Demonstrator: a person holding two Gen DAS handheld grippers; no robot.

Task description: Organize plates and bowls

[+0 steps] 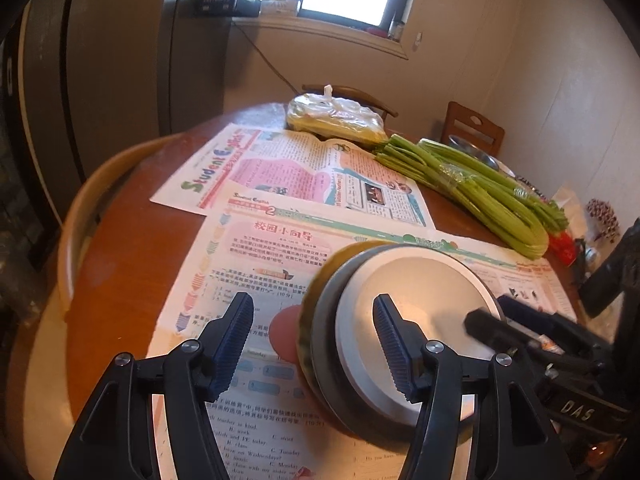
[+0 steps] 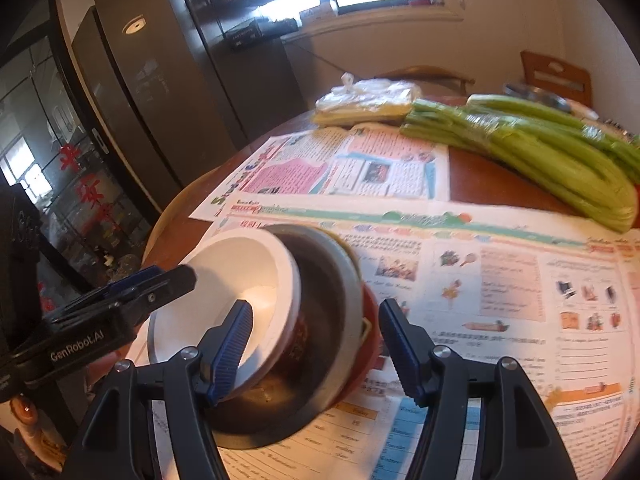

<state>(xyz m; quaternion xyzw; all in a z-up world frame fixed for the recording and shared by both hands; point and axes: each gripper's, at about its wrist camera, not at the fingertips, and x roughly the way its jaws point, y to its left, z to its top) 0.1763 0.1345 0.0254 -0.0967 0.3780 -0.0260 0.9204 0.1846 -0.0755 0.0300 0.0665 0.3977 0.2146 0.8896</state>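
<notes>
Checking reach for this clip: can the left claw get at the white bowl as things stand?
Probably yes. The left claw stands open right at the nested stack, one finger already over the white bowl. The right claw is at the same stack from the other side, so the two may crowd each other.

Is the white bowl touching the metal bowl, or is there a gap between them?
Touching. In the right wrist view the white bowl sits nested inside the metal bowl, leaning against its inner wall with no gap.

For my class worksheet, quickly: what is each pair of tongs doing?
Left tongs: open, astride the bowl stack rim.
Right tongs: open, astride the same stack.
</notes>
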